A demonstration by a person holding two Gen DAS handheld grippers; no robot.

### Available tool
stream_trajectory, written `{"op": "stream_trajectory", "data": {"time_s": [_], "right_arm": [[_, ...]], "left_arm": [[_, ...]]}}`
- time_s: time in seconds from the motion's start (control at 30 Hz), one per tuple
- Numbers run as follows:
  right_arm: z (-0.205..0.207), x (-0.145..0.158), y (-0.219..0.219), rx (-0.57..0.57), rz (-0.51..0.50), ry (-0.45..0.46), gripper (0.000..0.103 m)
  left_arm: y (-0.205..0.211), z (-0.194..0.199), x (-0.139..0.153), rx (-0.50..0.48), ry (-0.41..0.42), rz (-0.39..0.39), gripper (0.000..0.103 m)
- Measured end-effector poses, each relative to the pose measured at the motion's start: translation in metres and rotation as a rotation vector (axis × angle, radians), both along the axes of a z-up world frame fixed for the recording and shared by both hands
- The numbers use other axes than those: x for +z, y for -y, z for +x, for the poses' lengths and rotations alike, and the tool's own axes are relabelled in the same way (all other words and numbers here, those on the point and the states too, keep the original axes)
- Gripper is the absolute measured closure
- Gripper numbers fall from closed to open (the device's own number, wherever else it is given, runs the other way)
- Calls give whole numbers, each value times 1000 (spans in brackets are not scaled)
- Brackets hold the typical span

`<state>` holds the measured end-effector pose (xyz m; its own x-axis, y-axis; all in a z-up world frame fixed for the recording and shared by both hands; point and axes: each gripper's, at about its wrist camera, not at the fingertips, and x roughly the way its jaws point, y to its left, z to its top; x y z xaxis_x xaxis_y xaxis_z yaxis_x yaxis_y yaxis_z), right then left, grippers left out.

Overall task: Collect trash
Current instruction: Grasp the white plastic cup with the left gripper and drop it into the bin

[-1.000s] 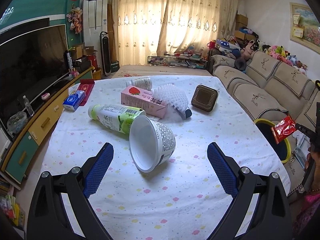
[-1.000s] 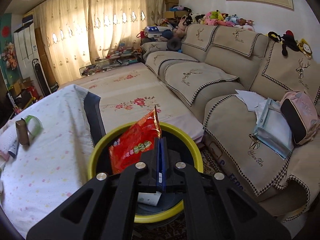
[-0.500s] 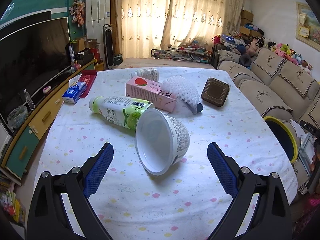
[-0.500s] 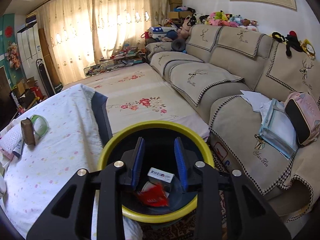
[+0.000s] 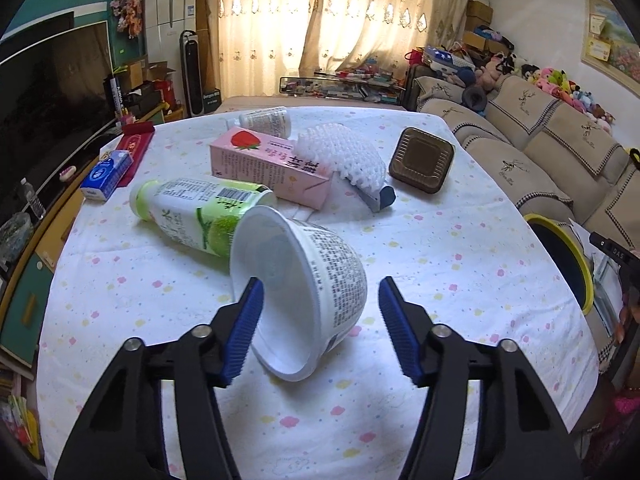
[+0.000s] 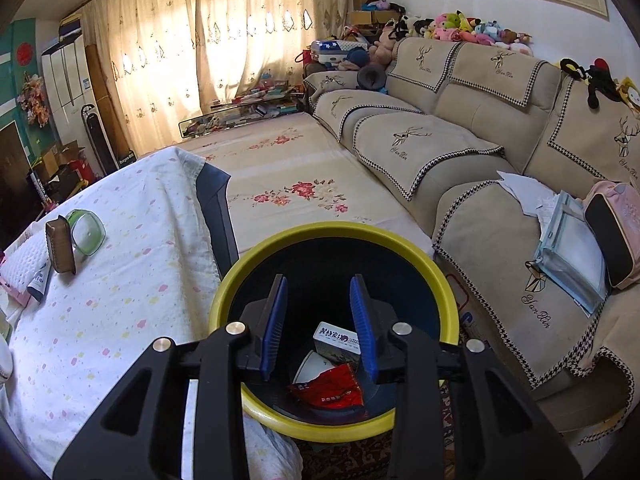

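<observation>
My left gripper [image 5: 320, 320] is apart around the white plastic cup [image 5: 304, 292] lying sideways; my right gripper [image 6: 318, 320], apart and holding nothing, hangs above the yellow-rimmed bin [image 6: 440, 280].

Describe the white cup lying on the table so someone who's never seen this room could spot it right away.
Start at the table with the dotted white cloth. Near its front edge, between the open left claw fingers, the cup lies on its side against a green bottle. It alone is a wide, open-mouthed white tub, with black print on its wall.
</observation>
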<state>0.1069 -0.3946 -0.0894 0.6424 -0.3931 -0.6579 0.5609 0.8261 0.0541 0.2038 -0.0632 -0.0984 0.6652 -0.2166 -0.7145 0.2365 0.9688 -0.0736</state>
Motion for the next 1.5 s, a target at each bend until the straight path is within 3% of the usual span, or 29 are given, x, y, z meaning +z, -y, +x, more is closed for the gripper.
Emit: {"op": "stream_trajectory", "data": {"time_s": [0.1,0.17,0.23,0.67,1.03,1.23,1.5], "right_arm": [[-1,-1,2,2,8,4,72],[-2,-2,4,4,15,7,72],[-4,-2,5,5,18,10,72],[-26,10,13,-13,24,61,70],[-71,17,40,-94,5,77,68],[-92,11,61,-146,20,74,67],[-108,2,81,-193,48,68,67]], "left_arm": [[3,3,-3,-13,-14,-12,67],[6,4,-5,-29,-25,-18,86],[11,1,-5,-41,-21,-7,97],[77,-28,33,-240,65,-7,98],[193,-32,56,-503,106,-14,97],[265,-28,58,-640,72,-23,98],[366,-23,53,-777,55,23,97]]}}
